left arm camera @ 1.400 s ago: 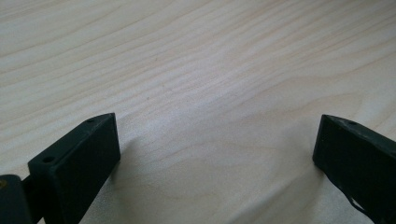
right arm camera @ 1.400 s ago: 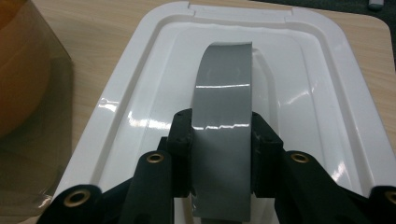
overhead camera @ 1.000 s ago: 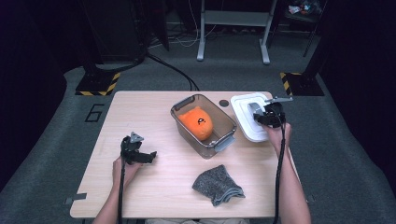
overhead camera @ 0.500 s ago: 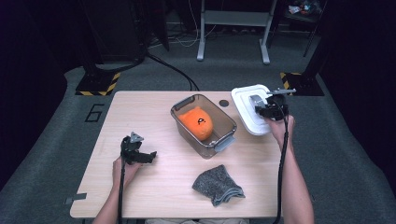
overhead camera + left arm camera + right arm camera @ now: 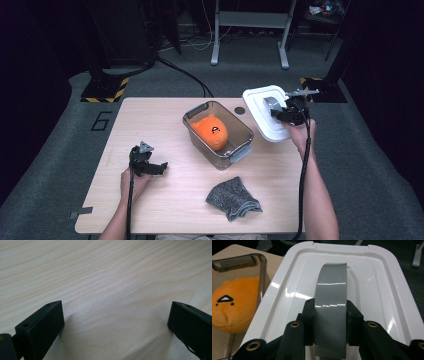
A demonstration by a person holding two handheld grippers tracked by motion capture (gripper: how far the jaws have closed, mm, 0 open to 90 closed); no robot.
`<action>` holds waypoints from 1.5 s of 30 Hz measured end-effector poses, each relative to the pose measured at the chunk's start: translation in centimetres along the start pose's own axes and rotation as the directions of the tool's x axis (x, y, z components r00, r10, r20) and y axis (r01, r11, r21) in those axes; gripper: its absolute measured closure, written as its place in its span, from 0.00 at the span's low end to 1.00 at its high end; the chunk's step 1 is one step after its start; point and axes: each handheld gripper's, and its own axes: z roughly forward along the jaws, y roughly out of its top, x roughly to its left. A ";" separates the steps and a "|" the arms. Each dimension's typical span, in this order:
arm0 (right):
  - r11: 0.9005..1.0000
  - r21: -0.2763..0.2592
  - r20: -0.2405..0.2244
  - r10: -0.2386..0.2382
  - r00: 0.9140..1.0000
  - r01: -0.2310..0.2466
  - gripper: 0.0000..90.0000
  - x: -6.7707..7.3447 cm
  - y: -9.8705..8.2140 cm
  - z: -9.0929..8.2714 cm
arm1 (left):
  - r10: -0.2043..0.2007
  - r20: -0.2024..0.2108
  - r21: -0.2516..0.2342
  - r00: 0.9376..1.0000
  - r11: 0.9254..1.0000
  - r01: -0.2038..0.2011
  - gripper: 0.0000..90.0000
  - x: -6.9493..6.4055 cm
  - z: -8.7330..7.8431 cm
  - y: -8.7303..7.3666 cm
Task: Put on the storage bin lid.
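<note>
White lid [image 5: 265,112] gripped by its grey handle [image 5: 331,305] in right gripper [image 5: 289,112]; left gripper [image 5: 147,165] open on table [image 5: 165,205]. Floor marking [image 5: 101,121] reads "6".

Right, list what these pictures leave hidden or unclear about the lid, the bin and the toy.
- White lid: its underside faces away in both the high view and the right gripper view.
- Grey handle: its near end runs off the bottom edge of the right gripper view, between the right gripper pads.
- Orange plush toy: its lower part sits behind the clear bin wall.
- Small dark disc: too small to identify.
</note>
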 end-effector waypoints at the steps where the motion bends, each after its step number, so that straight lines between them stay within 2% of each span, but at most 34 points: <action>1: 1.000 0.000 -0.003 -0.008 1.000 0.008 0.74 0.2 0.1 0.0 | 0.000 0.000 0.000 1.000 1.000 0.000 0.01 0.0 0.0 0.0; 15: 0.998 -0.019 -0.101 -0.059 0.993 0.057 0.74 4.0 1.3 0.0 | 0.000 0.000 0.000 1.000 1.000 0.000 0.01 0.0 0.0 0.0; 27: 0.993 -0.016 -0.174 -0.118 0.978 0.117 0.74 7.4 1.7 1.3 | 0.007 0.000 0.005 1.000 1.000 -0.007 0.01 0.0 0.0 0.0; 29: 0.993 -0.014 -0.186 -0.115 0.976 0.114 0.74 7.9 1.7 1.6 | -0.001 0.000 0.000 1.000 1.000 0.001 0.01 0.0 0.0 0.0; 30: 0.992 -0.019 -0.193 -0.126 0.973 0.125 0.74 8.1 1.7 1.7 | 0.018 0.003 0.016 1.000 1.000 -0.019 0.01 0.1 -0.1 0.0; 45: 0.988 -0.016 -0.256 -0.155 0.954 0.157 0.74 11.5 1.7 3.5 | 0.018 0.002 0.022 1.000 1.000 -0.018 0.01 0.1 -0.2 0.0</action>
